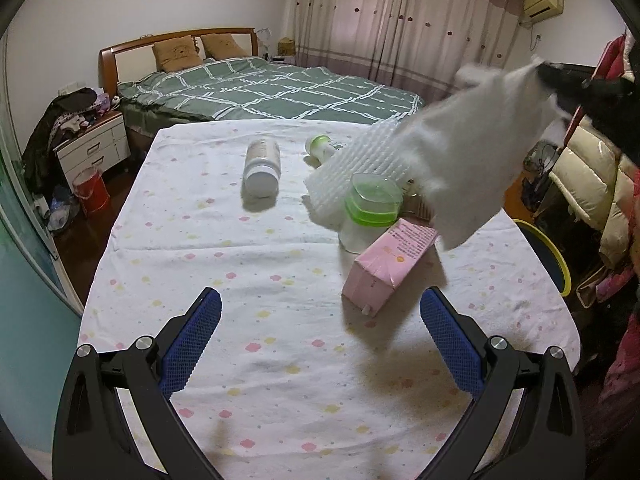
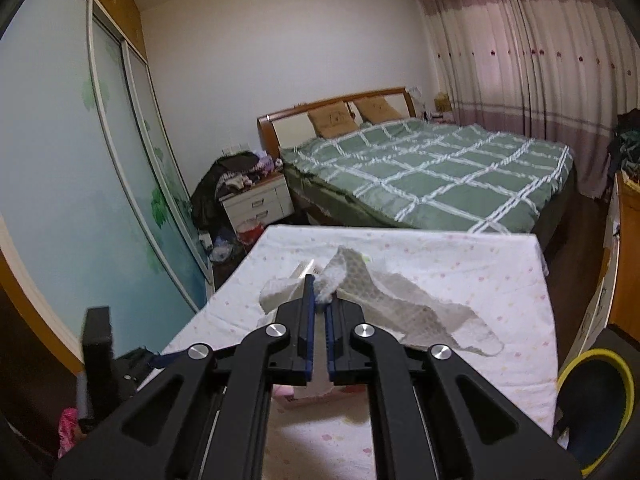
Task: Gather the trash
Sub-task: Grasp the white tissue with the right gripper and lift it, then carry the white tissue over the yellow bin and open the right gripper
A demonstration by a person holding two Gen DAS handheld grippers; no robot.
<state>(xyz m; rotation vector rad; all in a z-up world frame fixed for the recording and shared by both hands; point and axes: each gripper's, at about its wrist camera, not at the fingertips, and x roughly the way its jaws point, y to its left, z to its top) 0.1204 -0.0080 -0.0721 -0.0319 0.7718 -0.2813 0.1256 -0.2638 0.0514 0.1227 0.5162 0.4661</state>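
Observation:
My right gripper (image 2: 319,300) is shut on a white paper towel (image 2: 400,304) and holds it above the table; the towel (image 1: 460,152) hangs at upper right in the left wrist view. My left gripper (image 1: 320,320) is open and empty, low over the table's near half. On the flowered tablecloth (image 1: 240,272) lie a pink carton (image 1: 390,264), a white jar with a green lid (image 1: 372,204), a white bottle on its side (image 1: 262,168), a green-capped bottle (image 1: 320,148) and white ridged packaging (image 1: 352,168).
A yellow-rimmed dark bin (image 2: 596,404) stands on the floor right of the table, also in the left wrist view (image 1: 548,252). A bed (image 1: 272,88) lies beyond the table. A nightstand (image 1: 94,148) and a red bucket (image 1: 91,190) are at the left.

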